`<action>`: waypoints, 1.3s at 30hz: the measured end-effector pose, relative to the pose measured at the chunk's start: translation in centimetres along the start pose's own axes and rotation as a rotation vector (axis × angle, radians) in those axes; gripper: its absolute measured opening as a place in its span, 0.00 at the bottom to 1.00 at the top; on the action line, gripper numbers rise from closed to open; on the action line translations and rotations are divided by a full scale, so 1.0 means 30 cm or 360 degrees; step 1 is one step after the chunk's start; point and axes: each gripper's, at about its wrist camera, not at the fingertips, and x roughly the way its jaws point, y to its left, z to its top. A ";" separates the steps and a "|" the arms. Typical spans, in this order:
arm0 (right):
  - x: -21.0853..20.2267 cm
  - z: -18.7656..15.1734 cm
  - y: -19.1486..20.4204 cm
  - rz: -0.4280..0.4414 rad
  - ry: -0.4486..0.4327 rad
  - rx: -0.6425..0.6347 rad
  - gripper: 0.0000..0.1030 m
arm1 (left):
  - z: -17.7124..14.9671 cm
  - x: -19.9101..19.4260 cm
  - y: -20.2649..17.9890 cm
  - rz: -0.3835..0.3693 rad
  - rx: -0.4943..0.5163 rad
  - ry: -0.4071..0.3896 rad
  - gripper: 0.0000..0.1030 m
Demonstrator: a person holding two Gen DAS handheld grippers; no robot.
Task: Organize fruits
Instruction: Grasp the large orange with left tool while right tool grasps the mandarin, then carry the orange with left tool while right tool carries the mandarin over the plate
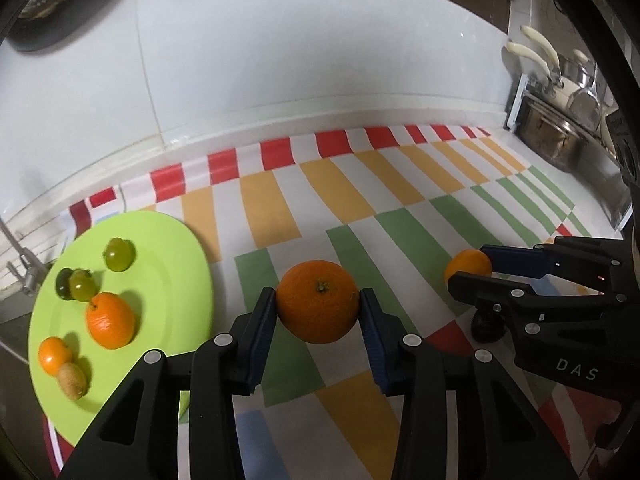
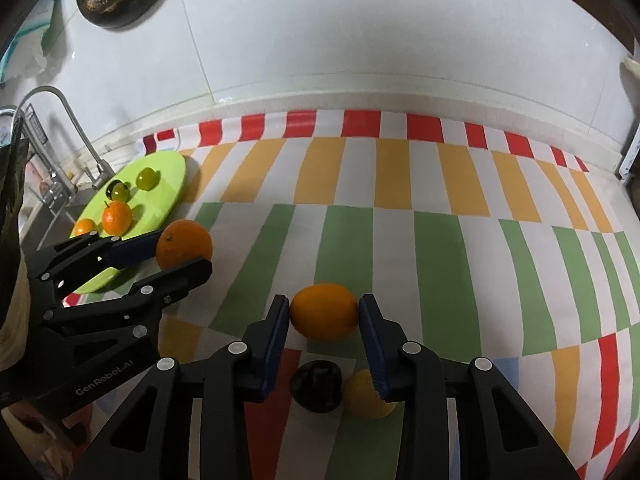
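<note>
My left gripper [image 1: 318, 300] is shut on a large orange [image 1: 318, 302], a pad pressing on each side of it, over the striped cloth [image 1: 360, 208]. In the right wrist view the left gripper [image 2: 184, 250] and its large orange [image 2: 184, 242] sit beside the plate. My right gripper [image 2: 324, 304] is shut on a smaller orange [image 2: 324, 312]; in the left wrist view that right gripper [image 1: 468, 266] and small orange [image 1: 466, 264] are at the right. A lime-green plate [image 1: 168, 264] at the left carries several fruits: two oranges, green fruits and a kiwi [image 1: 72, 380].
A dark fruit [image 2: 316, 386] and a yellow fruit [image 2: 368, 394] lie on the cloth just under the right gripper. A faucet [image 2: 68, 128] and sink are beyond the plate at the left. Steel pots [image 1: 560, 132] stand at the far right. A white tiled wall runs behind.
</note>
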 end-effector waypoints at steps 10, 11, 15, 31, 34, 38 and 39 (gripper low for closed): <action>-0.123 0.020 0.055 0.0018 -0.0155 -0.0052 0.36 | -0.010 -0.147 0.015 0.0073 -0.0089 -0.0091 0.40; -0.136 0.020 0.063 0.0023 -0.0168 -0.0058 0.36 | -0.013 -0.164 0.017 0.0081 -0.0102 -0.0101 0.40; -0.179 0.022 0.091 0.0042 -0.0217 -0.0088 0.36 | -0.025 -0.221 0.024 0.0108 -0.0132 -0.0143 0.40; -0.294 0.020 0.249 0.0122 -0.0366 -0.0192 0.36 | -0.081 -0.420 0.097 0.0278 -0.0201 -0.0277 0.40; -0.310 0.025 0.278 0.0138 -0.0394 -0.0206 0.36 | -0.090 -0.451 0.117 0.0306 -0.0209 -0.0295 0.40; -0.325 0.034 0.321 0.0159 -0.0422 -0.0223 0.36 | -0.098 -0.485 0.147 0.0346 -0.0224 -0.0317 0.40; -0.327 0.037 0.332 0.0167 -0.0428 -0.0227 0.36 | -0.099 -0.492 0.155 0.0351 -0.0227 -0.0321 0.40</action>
